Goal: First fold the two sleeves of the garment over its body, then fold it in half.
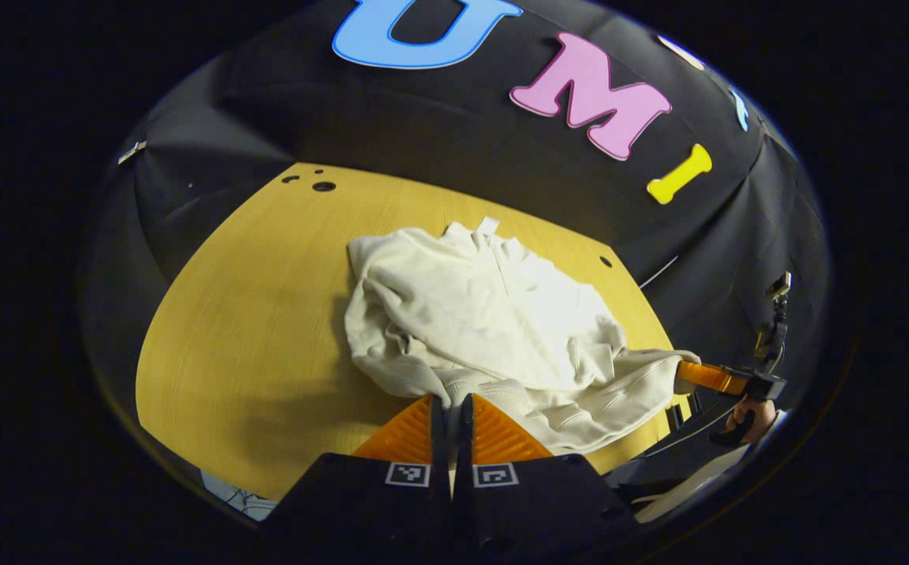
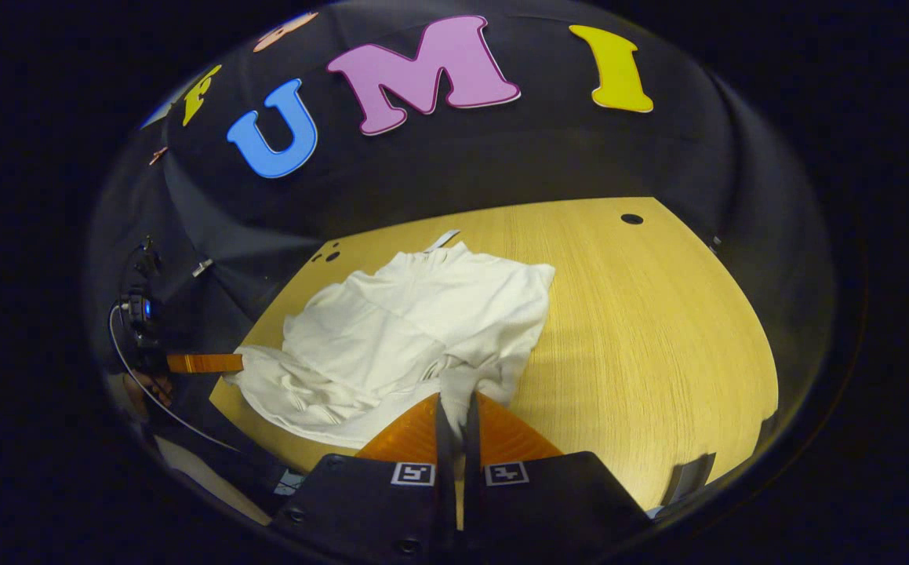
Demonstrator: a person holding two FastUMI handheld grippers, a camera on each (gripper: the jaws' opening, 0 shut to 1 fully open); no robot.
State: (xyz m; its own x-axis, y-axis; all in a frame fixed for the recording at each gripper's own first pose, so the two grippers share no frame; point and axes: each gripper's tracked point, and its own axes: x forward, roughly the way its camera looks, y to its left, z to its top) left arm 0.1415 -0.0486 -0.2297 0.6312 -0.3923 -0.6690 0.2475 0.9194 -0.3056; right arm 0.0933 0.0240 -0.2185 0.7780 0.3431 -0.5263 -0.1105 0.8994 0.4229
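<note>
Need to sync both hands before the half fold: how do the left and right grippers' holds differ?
The left gripper pinches the hem at one near corner of the white garment; the right gripper pinches the opposite near corner. Both are shut on fabric, low over the wooden table.

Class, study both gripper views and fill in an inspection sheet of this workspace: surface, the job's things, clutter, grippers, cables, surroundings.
Surface: wooden table with small round holes near its far edge.
Job's things: white garment, rumpled, partly gathered on the table, its near hem lifted.
Clutter: nothing seen.
Grippers: left gripper shut on the garment's near hem; right gripper shut on the hem at the other corner.
Cables: a thin cable loops by the left gripper's handle.
Surroundings: black cloth wall behind the table.
</note>
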